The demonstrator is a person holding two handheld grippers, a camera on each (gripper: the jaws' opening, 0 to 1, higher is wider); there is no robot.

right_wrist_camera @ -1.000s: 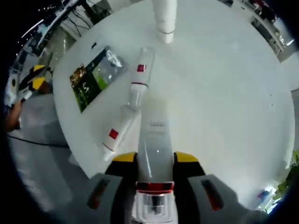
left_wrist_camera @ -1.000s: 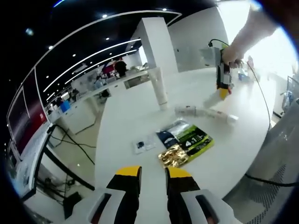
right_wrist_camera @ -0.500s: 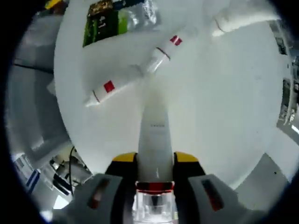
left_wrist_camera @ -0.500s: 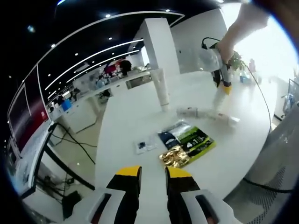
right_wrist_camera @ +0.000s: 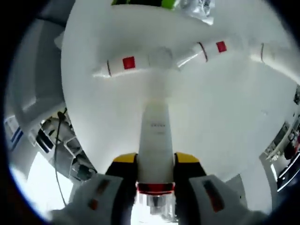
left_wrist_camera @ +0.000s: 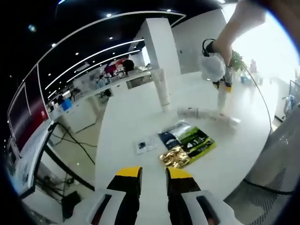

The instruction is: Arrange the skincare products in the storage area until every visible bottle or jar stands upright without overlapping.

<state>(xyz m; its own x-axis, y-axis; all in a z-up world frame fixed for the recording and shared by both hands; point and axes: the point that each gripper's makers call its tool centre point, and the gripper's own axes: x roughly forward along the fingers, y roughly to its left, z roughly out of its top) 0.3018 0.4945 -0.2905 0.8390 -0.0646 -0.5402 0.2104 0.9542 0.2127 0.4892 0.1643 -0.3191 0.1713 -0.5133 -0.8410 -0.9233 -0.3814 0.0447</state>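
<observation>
My right gripper (right_wrist_camera: pixel 156 160) is shut on a white tube (right_wrist_camera: pixel 157 131) with a red band near its gripped end. The tube points down at the white round table (right_wrist_camera: pixel 206 122), its far end just short of two white tubes with red squares (right_wrist_camera: pixel 124 64) (right_wrist_camera: pixel 211 49) that lie end to end. In the left gripper view a person's hand holds that right gripper (left_wrist_camera: pixel 224 84) above the table's far side, with the held tube (left_wrist_camera: pixel 221 101) nearly upright beside the lying tubes (left_wrist_camera: pixel 206 114). My left gripper (left_wrist_camera: pixel 153 174) is open over the near edge, holding nothing.
Green, black and gold sachets (left_wrist_camera: pixel 186 145) and a small card (left_wrist_camera: pixel 144 145) lie mid-table. A slim white post (left_wrist_camera: pixel 160 89) stands at the table's back, also seen as a white post (right_wrist_camera: pixel 276 58) past the lying tubes. Cables and floor lie beyond the table's edge.
The right gripper has swung the held tube to near vertical and brought it over the two lying tubes. The left gripper has stayed still.
</observation>
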